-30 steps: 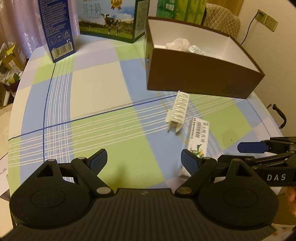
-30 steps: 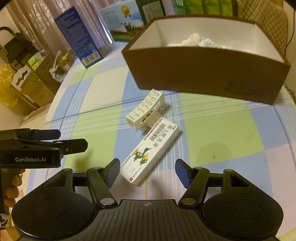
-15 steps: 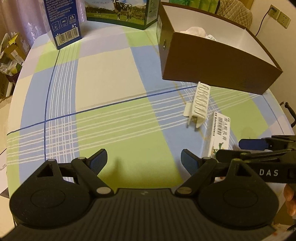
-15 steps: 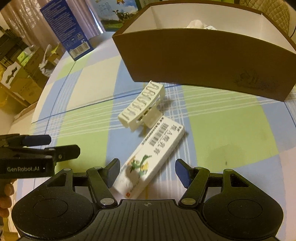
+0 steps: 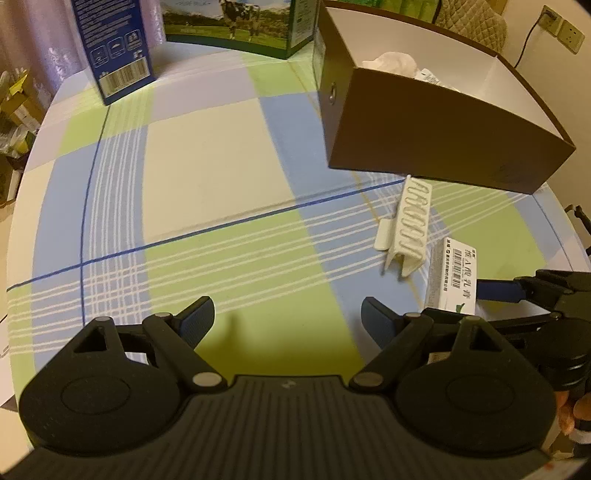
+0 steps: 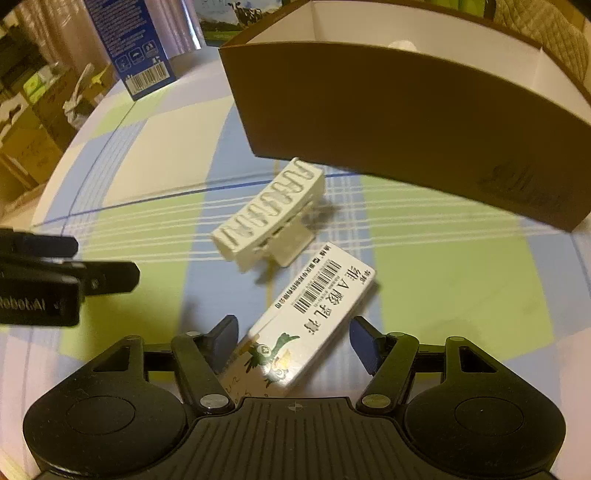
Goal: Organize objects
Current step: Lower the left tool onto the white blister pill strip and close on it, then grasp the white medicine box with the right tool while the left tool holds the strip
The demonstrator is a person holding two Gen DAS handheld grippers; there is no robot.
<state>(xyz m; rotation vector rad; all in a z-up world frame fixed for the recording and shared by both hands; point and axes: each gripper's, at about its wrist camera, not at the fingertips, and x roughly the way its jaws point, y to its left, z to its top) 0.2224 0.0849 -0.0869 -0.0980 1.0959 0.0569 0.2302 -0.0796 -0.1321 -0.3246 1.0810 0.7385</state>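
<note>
my right tongs [image 6: 291, 341] gape around the ointment box [image 6: 310, 325], not yet closed; next i squeeze, lift it into the brown box [image 6: 406, 110]. left tongs [image 5: 286, 319] hang released.

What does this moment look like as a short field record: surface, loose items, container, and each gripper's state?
surface: checked tablecloth
loose items: white medicine box and white slotted plastic piece, lying side by side in front of the brown box
container: open brown box, with white crumpled items inside
background: blue carton, milk carton
left gripper: open, over bare cloth, holding nothing
right gripper: open, fingers either side of the medicine box, not closed on it
</note>
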